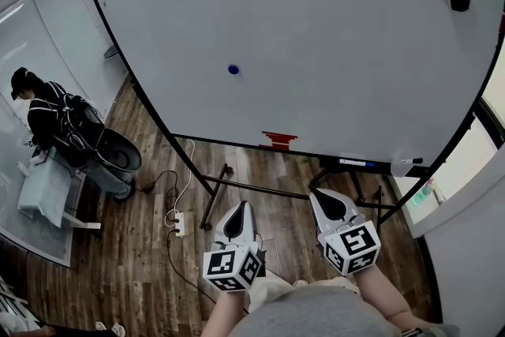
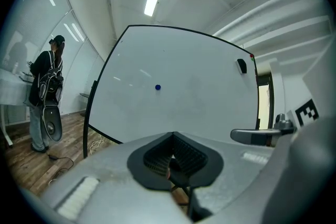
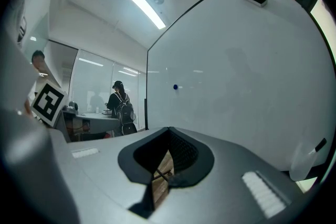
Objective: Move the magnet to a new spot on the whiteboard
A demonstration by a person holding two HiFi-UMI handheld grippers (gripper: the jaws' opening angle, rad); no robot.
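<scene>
Blue magnet (image 1: 233, 69) on whiteboard (image 1: 331, 20), well apart from left claw (image 1: 244, 205) and right claw (image 1: 315, 193), both closed, empty.

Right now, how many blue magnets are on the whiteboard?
1. The blue magnet sits left of the middle of the whiteboard. None seems hidden.

Large white whiteboard (image 1: 331, 28) top edge and upper right corner cut off by head view. Small blue round magnet (image 1: 233, 69) too small for detail. Red item (image 1: 278, 140) on bottom ledge unidentifiable.
</scene>
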